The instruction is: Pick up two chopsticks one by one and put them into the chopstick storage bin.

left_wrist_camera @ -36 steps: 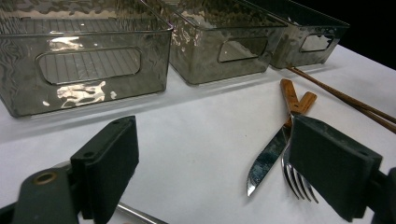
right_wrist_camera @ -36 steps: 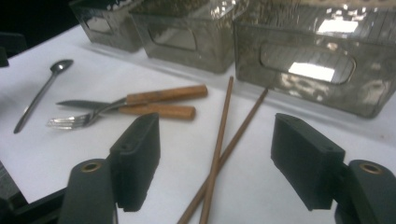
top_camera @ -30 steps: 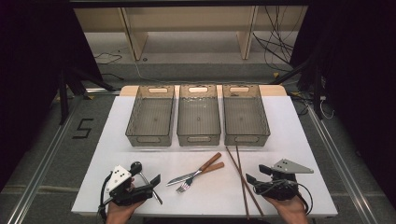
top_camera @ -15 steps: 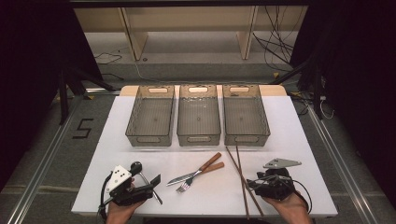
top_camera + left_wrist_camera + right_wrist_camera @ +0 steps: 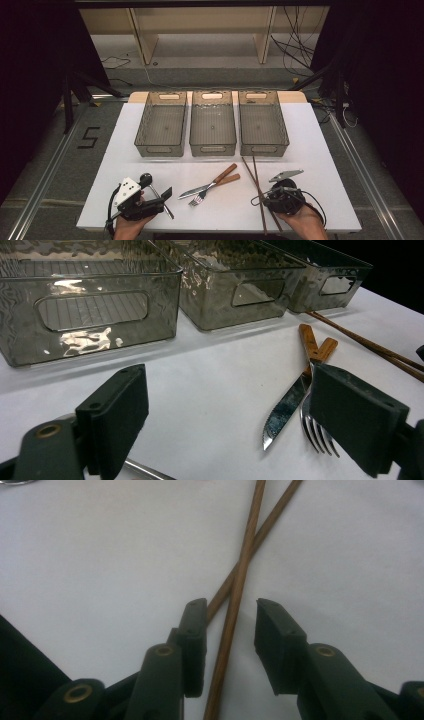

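Note:
Two brown chopsticks lie crossed on the white table, right of centre. My right gripper is lowered over their near part. In the right gripper view its jaws have just been closing; one chopstick runs up between them with a gap on each side, and the other slips under the left jaw. No pad presses on either stick. A wooden-handled knife and fork lie side by side mid-table. My left gripper rests at the front left, wide open and holding nothing, with the knife and fork ahead of it.
Three translucent grey bins stand in a row at the back of the white table: left, middle and right. The chopsticks' far tips reach nearly to the right bin. Cables trail from both grippers near the front edge.
My right gripper has shifted left and slightly down onto the chopsticks, and its jaws have narrowed around them. The left gripper, knife and fork have stayed where they were.

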A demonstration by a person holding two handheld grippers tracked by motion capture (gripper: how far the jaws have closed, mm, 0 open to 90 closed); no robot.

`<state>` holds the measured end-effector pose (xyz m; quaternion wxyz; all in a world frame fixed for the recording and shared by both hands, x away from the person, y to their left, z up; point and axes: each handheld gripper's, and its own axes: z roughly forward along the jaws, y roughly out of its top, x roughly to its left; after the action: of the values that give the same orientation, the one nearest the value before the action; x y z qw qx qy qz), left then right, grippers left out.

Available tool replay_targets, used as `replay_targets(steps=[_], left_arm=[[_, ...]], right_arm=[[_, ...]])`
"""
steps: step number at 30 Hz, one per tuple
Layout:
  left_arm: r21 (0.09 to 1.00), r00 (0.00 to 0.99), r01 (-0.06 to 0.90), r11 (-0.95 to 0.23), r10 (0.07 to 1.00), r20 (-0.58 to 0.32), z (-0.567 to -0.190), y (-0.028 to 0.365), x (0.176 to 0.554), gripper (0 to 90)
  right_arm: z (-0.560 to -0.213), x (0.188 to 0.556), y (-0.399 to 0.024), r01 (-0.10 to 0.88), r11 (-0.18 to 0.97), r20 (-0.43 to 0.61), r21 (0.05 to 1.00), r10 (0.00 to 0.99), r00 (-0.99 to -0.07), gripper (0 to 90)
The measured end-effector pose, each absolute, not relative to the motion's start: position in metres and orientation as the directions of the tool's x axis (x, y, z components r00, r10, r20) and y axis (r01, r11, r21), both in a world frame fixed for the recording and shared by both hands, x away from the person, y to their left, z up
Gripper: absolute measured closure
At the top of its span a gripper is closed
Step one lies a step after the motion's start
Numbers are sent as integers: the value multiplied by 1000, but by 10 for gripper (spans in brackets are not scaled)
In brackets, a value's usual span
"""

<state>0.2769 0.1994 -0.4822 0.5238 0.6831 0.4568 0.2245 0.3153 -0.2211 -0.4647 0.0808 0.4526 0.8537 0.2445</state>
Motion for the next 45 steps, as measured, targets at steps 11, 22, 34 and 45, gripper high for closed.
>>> replay_targets(steps=[11, 22, 34, 45], left_arm=[[920, 481, 390, -35, 860, -171, -482, 199, 277, 157], [920, 481, 389, -35, 860, -171, -482, 199, 277, 157], [913, 485, 409, -16, 851, -202, -480, 197, 277, 157], [870, 528, 492, 25, 786, -321, -460, 167, 288, 158]], right_arm=[[-470, 317, -214, 748, 491, 49, 446, 822, -568, 765], [-471, 318, -214, 751, 487, 35, 446, 829, -558, 849], [-456, 314, -221, 706, 473, 76, 527, 801, -593, 856], [-428, 308, -195, 598, 473, 72, 647, 743, -665, 856]])
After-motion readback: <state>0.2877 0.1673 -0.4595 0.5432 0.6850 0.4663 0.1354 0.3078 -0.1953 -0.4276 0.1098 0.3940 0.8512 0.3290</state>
